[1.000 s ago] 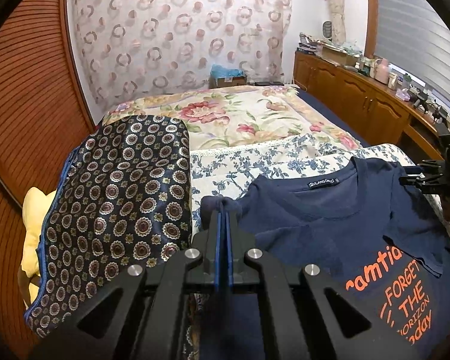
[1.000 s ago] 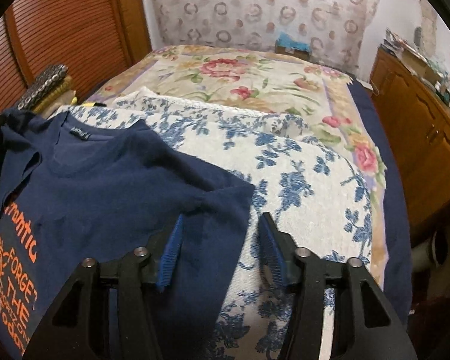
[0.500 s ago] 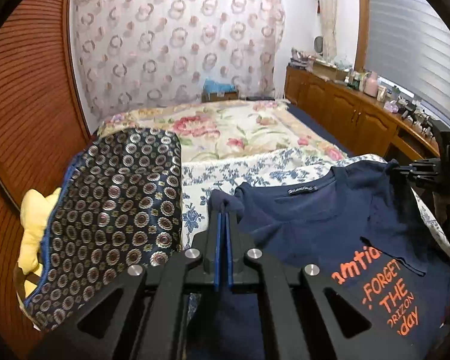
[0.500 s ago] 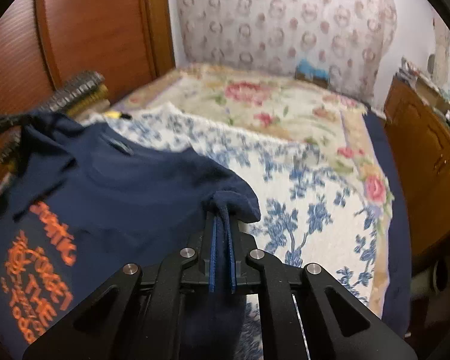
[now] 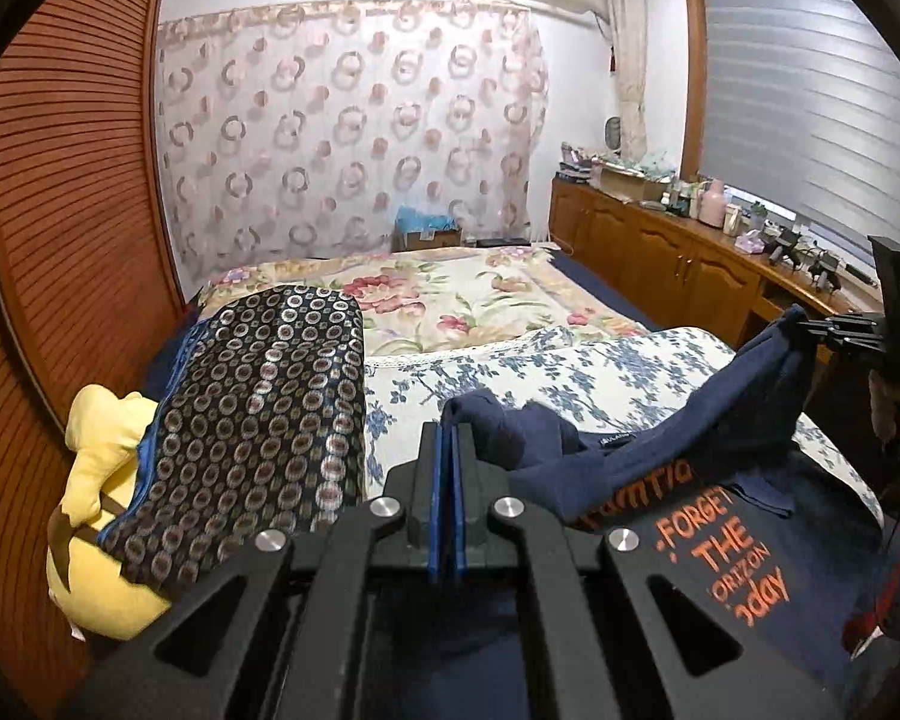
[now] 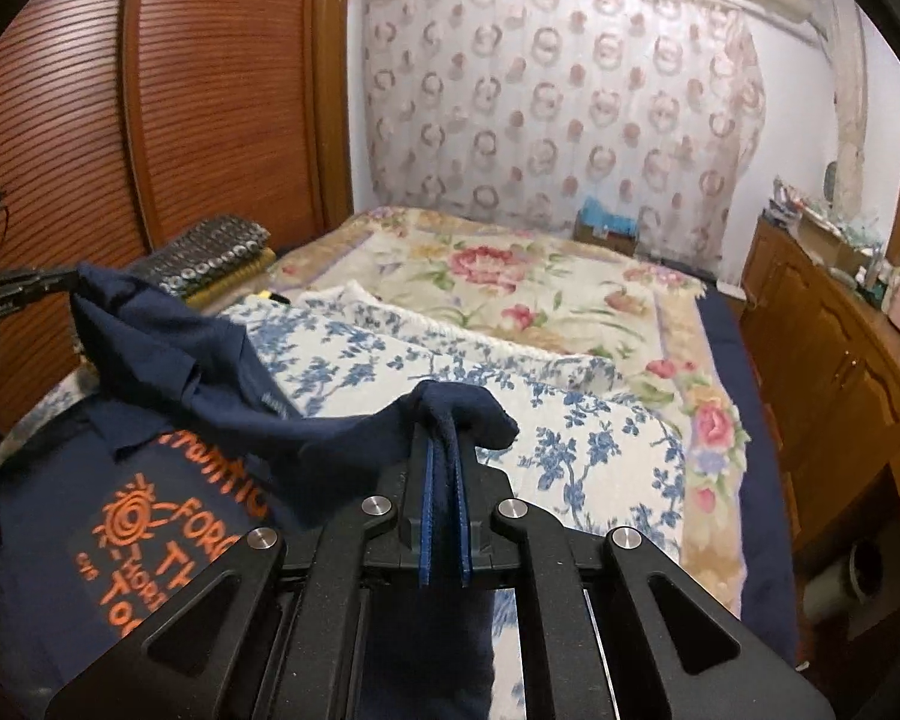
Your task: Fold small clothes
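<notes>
Both grippers clamped on a navy T-shirt.
Left gripper and right gripper each pinch a shoulder; orange print reads "FORGET THE".

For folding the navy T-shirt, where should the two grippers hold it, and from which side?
Grip the navy T-shirt at its two shoulder corners, coming in from the hem side, as now: the left gripper and right gripper are each shut on a bunched shoulder. The neckline sags between them above the blue floral quilt, so the body probably hangs straight for folding.
</notes>
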`<state>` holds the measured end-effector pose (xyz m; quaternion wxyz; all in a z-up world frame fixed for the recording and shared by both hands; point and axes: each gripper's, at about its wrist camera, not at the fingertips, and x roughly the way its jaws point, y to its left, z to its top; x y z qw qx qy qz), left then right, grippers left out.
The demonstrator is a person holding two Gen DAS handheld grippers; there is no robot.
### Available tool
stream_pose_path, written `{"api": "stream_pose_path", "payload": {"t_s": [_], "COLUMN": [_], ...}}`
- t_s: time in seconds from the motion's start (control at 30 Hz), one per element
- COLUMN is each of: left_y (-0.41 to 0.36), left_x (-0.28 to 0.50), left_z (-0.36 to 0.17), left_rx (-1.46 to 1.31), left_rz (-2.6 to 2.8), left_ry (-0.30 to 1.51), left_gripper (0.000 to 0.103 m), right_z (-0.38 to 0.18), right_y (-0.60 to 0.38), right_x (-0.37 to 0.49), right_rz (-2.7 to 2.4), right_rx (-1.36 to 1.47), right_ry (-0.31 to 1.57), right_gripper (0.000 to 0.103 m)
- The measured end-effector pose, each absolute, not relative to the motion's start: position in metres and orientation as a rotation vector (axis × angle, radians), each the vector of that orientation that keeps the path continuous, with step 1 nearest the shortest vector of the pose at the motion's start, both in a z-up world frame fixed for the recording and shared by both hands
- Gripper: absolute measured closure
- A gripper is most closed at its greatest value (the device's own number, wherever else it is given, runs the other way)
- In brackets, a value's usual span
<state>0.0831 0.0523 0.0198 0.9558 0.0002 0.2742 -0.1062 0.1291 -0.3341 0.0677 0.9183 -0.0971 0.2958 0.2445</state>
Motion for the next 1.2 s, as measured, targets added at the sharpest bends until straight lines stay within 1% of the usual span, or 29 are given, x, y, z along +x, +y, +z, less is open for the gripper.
{"api": "stream_pose_path", "payload": {"t_s": [0.27,0.4,0.63,0.93,1.1,1.2], "left_y": [0.065,0.076,0.088,0.091,0.09,0.089], "left_x": [0.022,-0.003,-0.038,-0.06,-0.056,-0.053], "left_z": [0.018,0.012,-0.005,-0.011,-0.032,-0.046], "left_rx": [-0.03,-0.064,-0.089,-0.09,-0.079,-0.066], "left_rz": [-0.209,-0.2,-0.18,-0.168,-0.177,-0.169], "left_ry": [0.528,0.525,0.574,0.61,0.685,0.722], "left_gripper": [0.102,0.102,0.102,0.102,0.102,0.098], "right_z": [0.071,0.066,0.051,0.058,0.031,0.012], "right_y": [-0.344,-0.355,-0.358,-0.365,-0.364,-0.367], "right_x": [0.068,0.043,0.01,-0.025,-0.032,-0.029], "right_rz": [0.487,0.49,0.483,0.494,0.482,0.461], "right_rx": [-0.194,-0.141,-0.125,-0.146,-0.17,-0.161], "right_ry": [0.605,0.617,0.672,0.719,0.796,0.843], "right_gripper": [0.1,0.1,0.1,0.1,0.1,0.1]}}
